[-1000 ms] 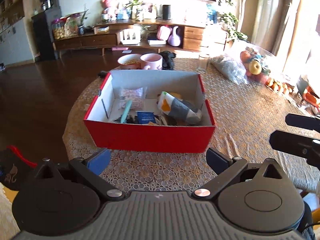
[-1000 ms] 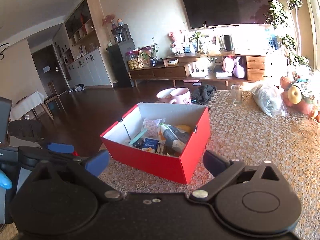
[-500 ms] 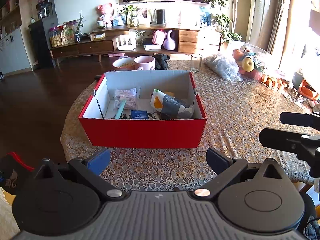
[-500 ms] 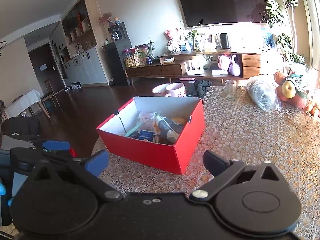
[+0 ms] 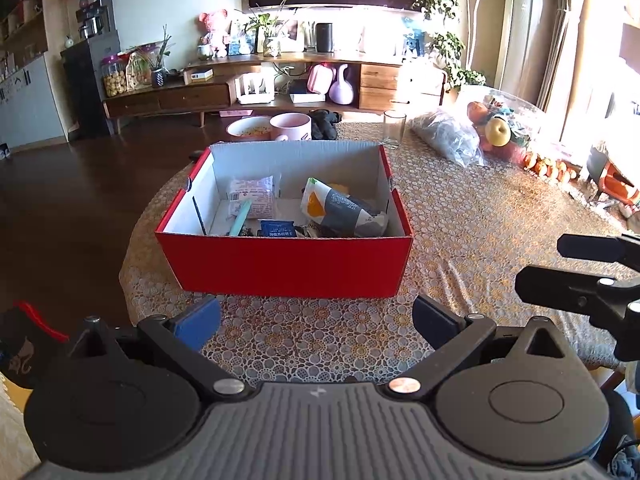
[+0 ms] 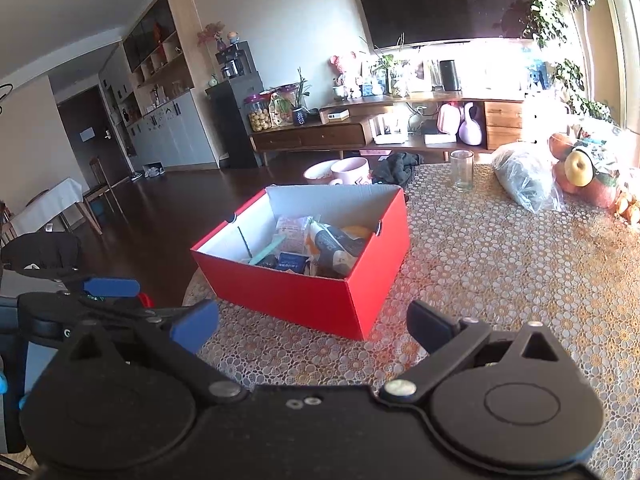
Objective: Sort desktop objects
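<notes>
A red box [image 5: 288,266] [image 6: 304,300] with a white inside stands on the lace-covered table [image 5: 480,216] [image 6: 500,248]. It holds a grey and white snack bag [image 5: 344,208] [image 6: 334,246], a pink packet [image 5: 252,196], a teal stick [image 5: 240,220], a blue packet [image 5: 277,229] and a thin dark pen [image 5: 199,216]. My left gripper [image 5: 316,320] is open and empty, hovering in front of the box. My right gripper [image 6: 312,326] is open and empty, to the box's near right; it also shows at the right edge of the left wrist view [image 5: 580,280].
Behind the box are a pink mug [image 5: 291,126], a bowl [image 5: 249,128], a dark cloth [image 5: 324,128] and a glass [image 5: 394,129]. A plastic bag [image 5: 448,138] and fruit [image 5: 498,132] lie at the far right. The table edge drops to dark floor on the left.
Both grippers have drawn back from the box and risen a little; the box looks smaller and farther. Both jaws stay open and empty.
</notes>
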Demonstrator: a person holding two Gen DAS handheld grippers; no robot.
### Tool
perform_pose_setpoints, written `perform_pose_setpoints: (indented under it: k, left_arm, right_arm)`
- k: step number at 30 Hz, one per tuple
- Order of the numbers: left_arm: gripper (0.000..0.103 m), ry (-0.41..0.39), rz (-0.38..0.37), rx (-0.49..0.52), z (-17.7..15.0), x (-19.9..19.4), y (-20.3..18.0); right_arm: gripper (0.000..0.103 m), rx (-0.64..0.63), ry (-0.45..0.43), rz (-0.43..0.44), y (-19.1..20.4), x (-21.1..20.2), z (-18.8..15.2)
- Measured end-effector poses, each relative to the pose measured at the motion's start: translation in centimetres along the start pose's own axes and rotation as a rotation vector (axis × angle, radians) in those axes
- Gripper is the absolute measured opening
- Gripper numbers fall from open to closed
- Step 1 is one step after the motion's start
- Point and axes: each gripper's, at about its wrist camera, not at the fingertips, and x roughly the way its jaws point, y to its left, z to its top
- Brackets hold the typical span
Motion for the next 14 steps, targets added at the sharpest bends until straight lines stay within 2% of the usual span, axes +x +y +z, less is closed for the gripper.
perform_pose_setpoints:
  k: [14]
  left_arm:
    - [0.103, 0.024, -0.017, -0.039, -1.3, 0.2, -0.1]
  right_arm:
    - [0.102, 0.015, 0.021, 0.001, -0.8, 0.0, -0.5]
